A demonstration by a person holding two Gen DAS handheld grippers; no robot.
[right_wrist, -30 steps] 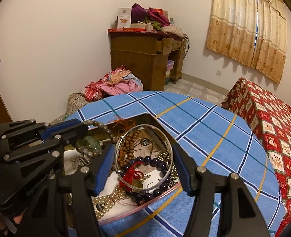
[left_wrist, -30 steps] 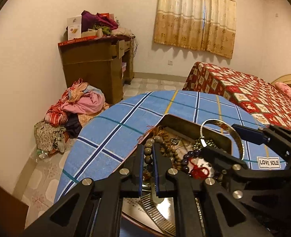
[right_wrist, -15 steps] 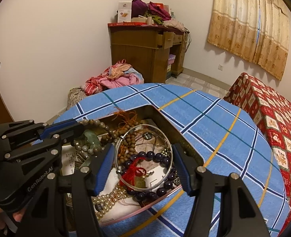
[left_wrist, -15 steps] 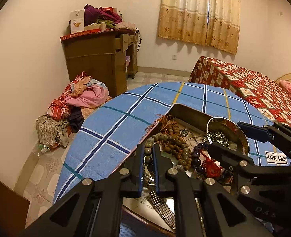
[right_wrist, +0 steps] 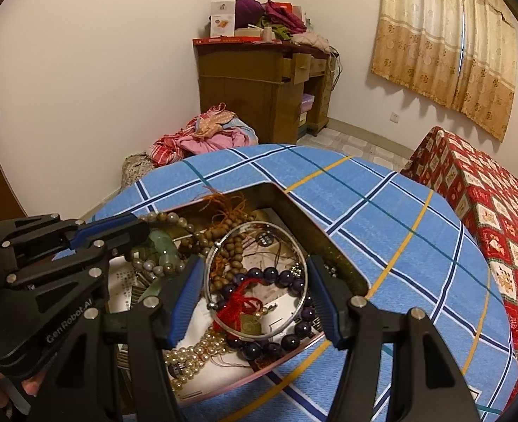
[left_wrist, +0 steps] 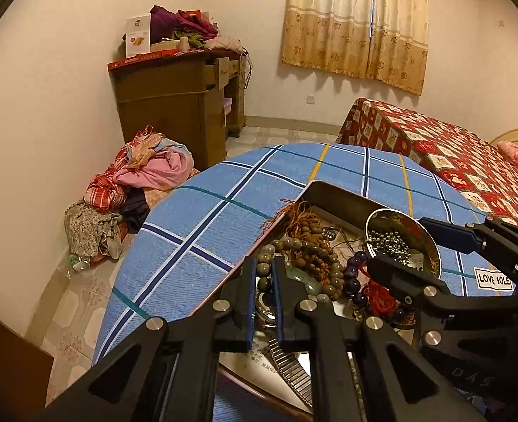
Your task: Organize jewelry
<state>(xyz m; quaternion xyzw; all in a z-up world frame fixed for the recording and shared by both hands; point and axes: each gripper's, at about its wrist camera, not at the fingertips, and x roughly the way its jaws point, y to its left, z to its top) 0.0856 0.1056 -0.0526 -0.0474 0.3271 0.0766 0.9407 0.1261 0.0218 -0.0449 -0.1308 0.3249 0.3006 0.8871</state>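
Observation:
An open box [right_wrist: 315, 225] full of jewelry sits on a blue plaid tablecloth [right_wrist: 382, 218]. My right gripper [right_wrist: 257, 292] is shut on a thin silver bangle [right_wrist: 255, 224], one pad on each side, just above the box. Under it lie dark purple beads with a red tassel [right_wrist: 280, 276], brown wooden beads [right_wrist: 231, 246] and pearls [right_wrist: 195, 355]. My left gripper [left_wrist: 264, 281] is shut on a strand of grey-green beads [left_wrist: 287, 244] over the box's left side. In the left wrist view the bangle [left_wrist: 431, 246] hangs in the right gripper [left_wrist: 399, 242].
A bed with a red patterned cover [right_wrist: 498, 232] stands right of the table. A wooden desk [right_wrist: 259, 81] piled with things is at the far wall, with a heap of clothes [right_wrist: 206, 137] on the floor before it. A "LOVE SOLE" label [left_wrist: 493, 279] lies on the cloth.
Both grips hold as before. The bangle looks more tilted in the left wrist view, and the box has drifted slightly in both views.

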